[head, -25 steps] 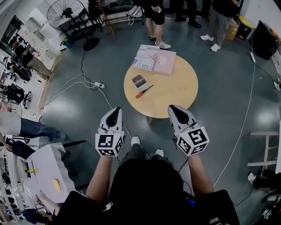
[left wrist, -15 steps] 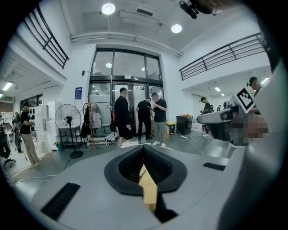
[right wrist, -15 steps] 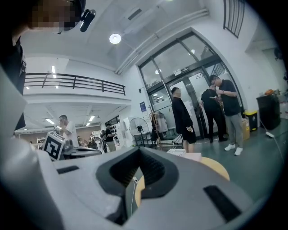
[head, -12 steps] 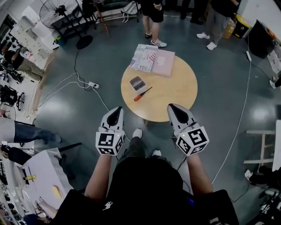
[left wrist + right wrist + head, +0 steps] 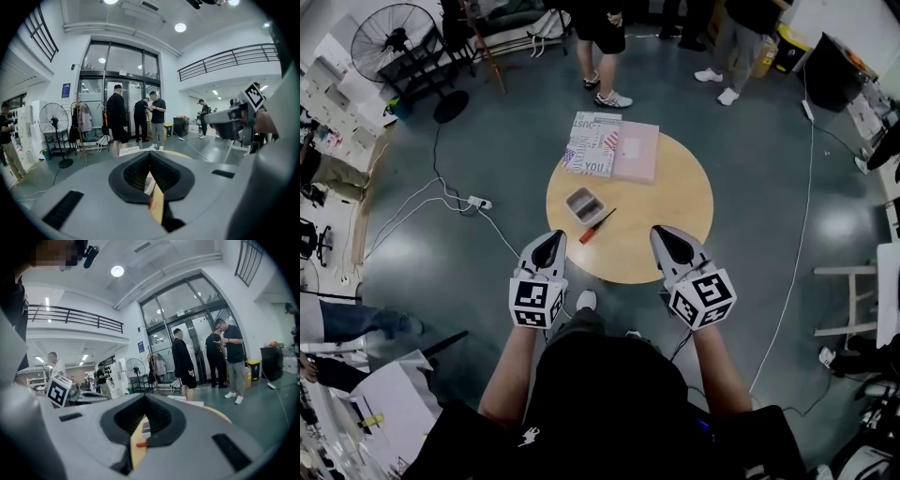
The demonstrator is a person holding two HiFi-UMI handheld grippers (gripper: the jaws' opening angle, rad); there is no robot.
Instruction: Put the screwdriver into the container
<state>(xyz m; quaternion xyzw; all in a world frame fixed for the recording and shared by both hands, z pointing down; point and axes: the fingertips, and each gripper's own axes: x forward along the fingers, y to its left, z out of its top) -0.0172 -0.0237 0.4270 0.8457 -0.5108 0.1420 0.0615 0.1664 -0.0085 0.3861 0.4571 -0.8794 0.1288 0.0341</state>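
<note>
Left hand-held gripper [image 5: 547,242] and right hand-held gripper [image 5: 666,239], both pressed shut and empty, hover short of the container [image 5: 581,202], screwdriver [image 5: 597,226] just beside it; unopened jaws could shove it off the worktop [image 5: 670,202].

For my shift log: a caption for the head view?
Left gripper and right gripper, both shut and empty, hover at the near edge of the round table; the screwdriver lies beside the container.

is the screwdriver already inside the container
No, the screwdriver lies on the round table just beside the container.
</note>
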